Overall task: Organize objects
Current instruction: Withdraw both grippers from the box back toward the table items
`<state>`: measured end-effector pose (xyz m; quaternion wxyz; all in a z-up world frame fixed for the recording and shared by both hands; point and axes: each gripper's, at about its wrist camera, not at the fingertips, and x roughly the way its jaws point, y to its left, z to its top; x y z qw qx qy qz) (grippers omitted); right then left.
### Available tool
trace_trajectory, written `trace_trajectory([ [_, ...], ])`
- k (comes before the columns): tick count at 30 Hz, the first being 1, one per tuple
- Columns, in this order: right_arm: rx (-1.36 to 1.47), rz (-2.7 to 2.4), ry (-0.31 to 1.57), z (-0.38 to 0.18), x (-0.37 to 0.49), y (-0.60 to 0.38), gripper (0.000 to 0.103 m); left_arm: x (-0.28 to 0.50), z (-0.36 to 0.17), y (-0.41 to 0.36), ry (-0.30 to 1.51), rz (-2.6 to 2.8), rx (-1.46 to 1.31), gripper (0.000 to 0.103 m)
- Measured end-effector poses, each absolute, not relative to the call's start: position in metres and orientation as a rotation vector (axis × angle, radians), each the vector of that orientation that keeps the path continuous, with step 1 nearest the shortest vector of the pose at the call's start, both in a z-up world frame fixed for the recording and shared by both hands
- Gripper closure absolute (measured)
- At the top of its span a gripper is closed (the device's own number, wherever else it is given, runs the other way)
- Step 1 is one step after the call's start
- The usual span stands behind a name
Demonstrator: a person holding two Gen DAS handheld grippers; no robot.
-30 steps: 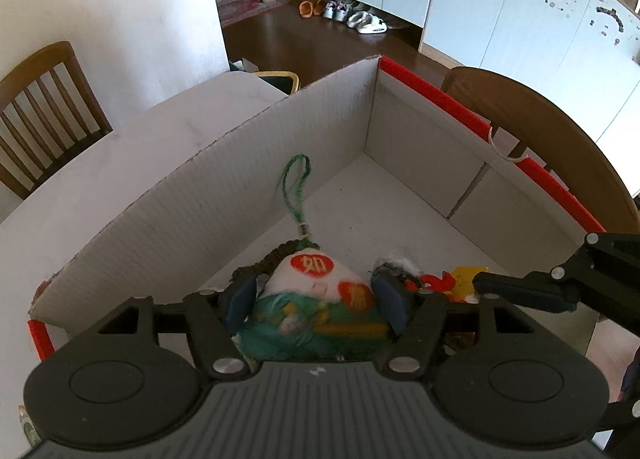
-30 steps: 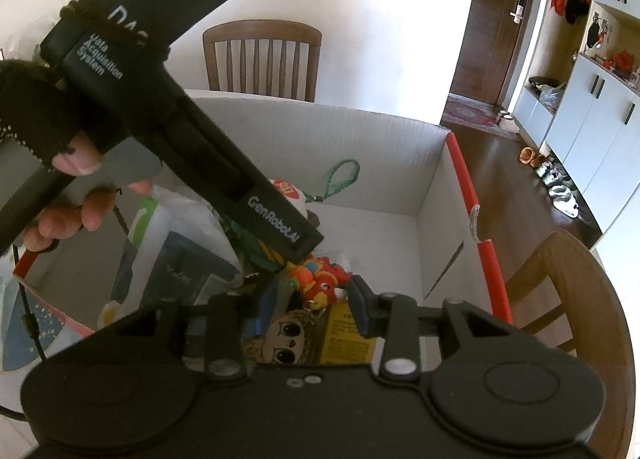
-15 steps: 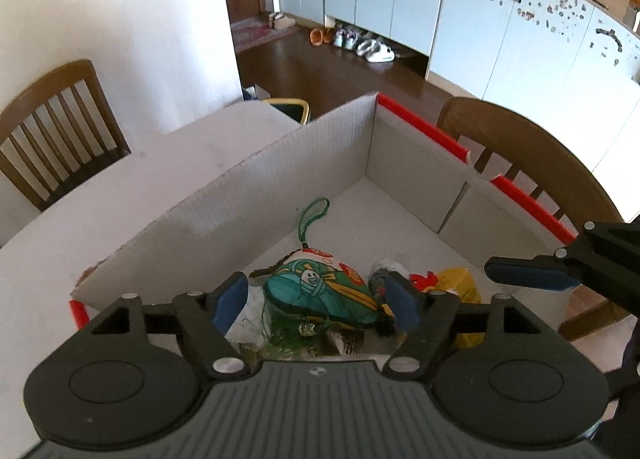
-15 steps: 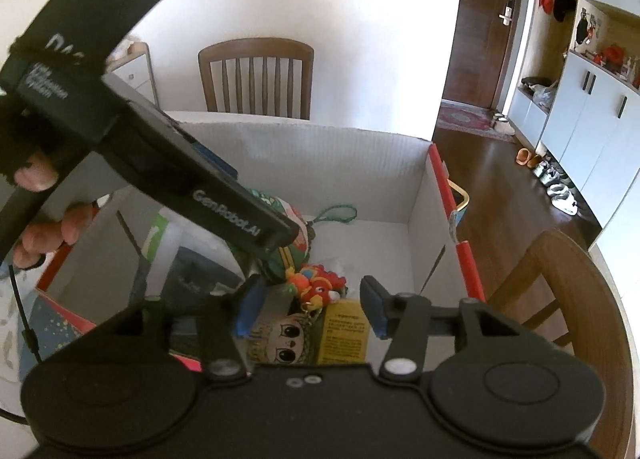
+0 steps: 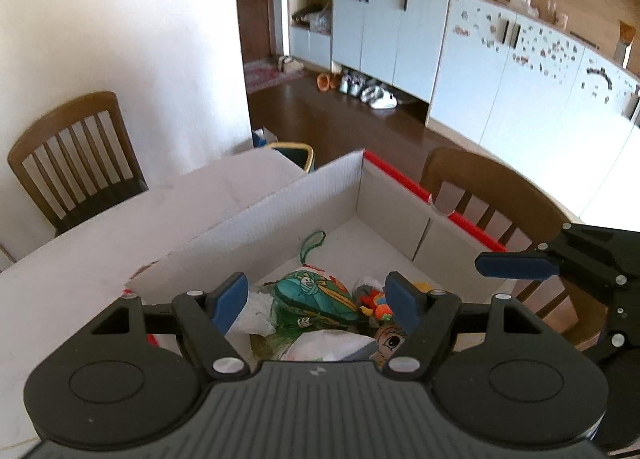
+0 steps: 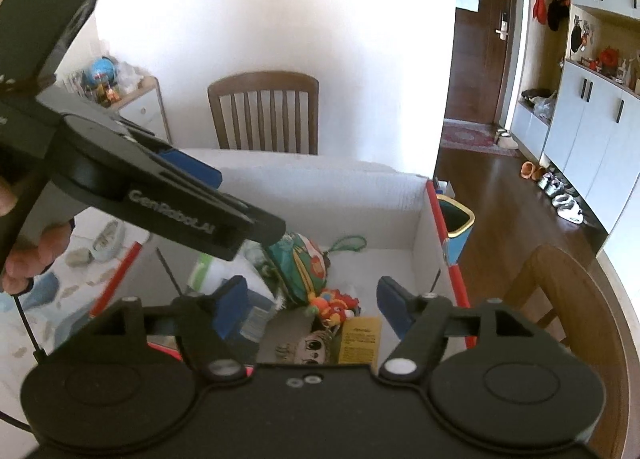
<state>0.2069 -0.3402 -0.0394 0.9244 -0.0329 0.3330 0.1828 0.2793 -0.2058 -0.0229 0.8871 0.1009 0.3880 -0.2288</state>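
Your white table [image 5: 100, 243] carries a white cardboard box with red edges [image 5: 392, 199], wooden slat-back chairs either side, pale cabinets beyond. Since a second ago, your left gripper [image 5: 316, 299] has let go of the green embroidered pouch [image 5: 316, 293], which now lies in the box beside a red-orange toy [image 6: 334, 303]. Your right gripper [image 6: 312, 301], jaws just widened, holds nothing. Both hang spread above the rim, the box's far half bare.

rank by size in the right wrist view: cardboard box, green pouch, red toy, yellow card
1. cardboard box
2. green pouch
3. red toy and yellow card look alike in size, so I won't rank them.
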Motion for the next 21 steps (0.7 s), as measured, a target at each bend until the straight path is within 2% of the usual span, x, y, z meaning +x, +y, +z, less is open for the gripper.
trace_trajectory([
  [3,-0.054,0.391,0.67,-0.032,0.2,-0.34,0.028,0.268,-0.013,-0.196,0.782,-0.468,0.183,0.023],
  [8,-0.033,0.414,0.661,-0.022,0.189,-0.336,0.027,0.251,0.0,-0.178,0.749,-0.452,0.148,0.023],
  [19,-0.003,0.415,0.645,-0.004,0.163,-0.312,0.012,0.22,0.011,-0.134,0.708,-0.435,0.075,0.021],
  [21,-0.005,0.413,0.641,-0.002,0.16,-0.303,0.01,0.216,0.012,-0.126,0.706,-0.435,0.062,0.018],
])
